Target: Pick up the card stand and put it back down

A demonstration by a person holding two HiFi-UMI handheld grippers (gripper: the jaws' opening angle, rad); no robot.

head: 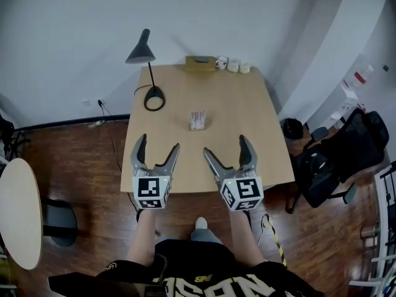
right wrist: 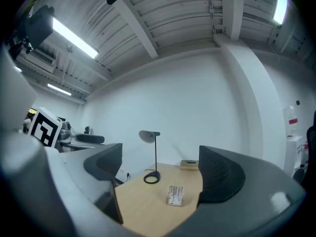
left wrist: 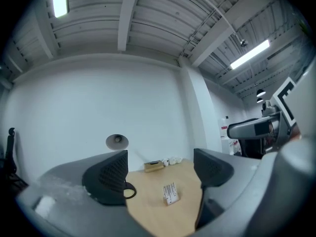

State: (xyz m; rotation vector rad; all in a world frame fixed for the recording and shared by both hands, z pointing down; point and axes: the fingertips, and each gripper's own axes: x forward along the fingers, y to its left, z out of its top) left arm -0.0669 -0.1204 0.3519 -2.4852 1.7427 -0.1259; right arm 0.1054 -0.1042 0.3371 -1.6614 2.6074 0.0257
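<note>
The table (head: pixel 253 147) is a smooth, pale wood rectangle. The card stand (head: pixel 197 120) sits near its middle, a small clear holder with white cards upright in it. At the far left stands a black lamp (head: pixel 148 73) with a cone shade, thin stem and ring base. Along the far edge lie a flat tan box (head: pixel 200 63) and small white cups (head: pixel 233 65); what is in the cups cannot be told.

The left gripper (head: pixel 159 144) and right gripper (head: pixel 225 145) hover over the near edge. Both are released, their grey jaws with ribbed pads spread wide and nothing between them, well short of the stand.

Only the head view shows the dark plank floor (head: pixel 93 159) and a black chair (head: pixel 337 153) at the right. Only the gripper views show the ribbed ceiling (left wrist: pixel 148 14) with strip lights.
</note>
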